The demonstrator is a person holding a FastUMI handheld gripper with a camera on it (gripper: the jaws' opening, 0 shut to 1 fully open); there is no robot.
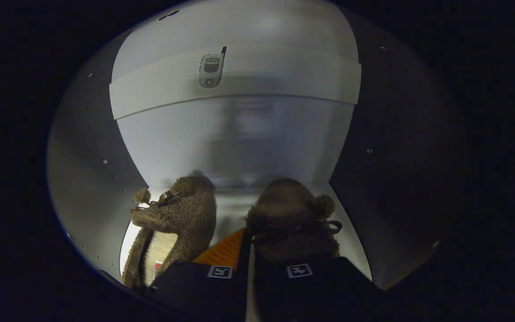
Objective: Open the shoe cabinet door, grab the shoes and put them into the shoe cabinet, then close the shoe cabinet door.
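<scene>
claw: my claw [247, 264] is low in front of me, reaching into the shoe cabinet [83, 147]; the two fingers sit close together with only a thin slit between them, and i see nothing pinched in that slit, so i read it as narrowed and holding nothing.
left slipper: a brown, curly-fleece shoe [175, 223] just ahead of the left finger and a little to its left; it stands on the cabinet floor [230, 210], its pale cream lining showing through the opening, a small pompom and a thin lace bow at the collar.
right slipper: the second shoe [291, 214], same brown fleece, just ahead of the right finger, toe pointing toward the back wall; it has a pompom on its right side and a dark lace loop across the top. whether the finger touches it i cannot tell.
pair: both are inside the cabinet, side by side with a gap of bare floor between them.
cabinet: white back panel [239, 138], grey side walls dotted with small pin holes, a white shelf [239, 89] above the shoes.
phone: a small silver flip phone [212, 69] lies on that shelf, well beyond the fingers.
light: dim and blurred toward the back.
</scene>
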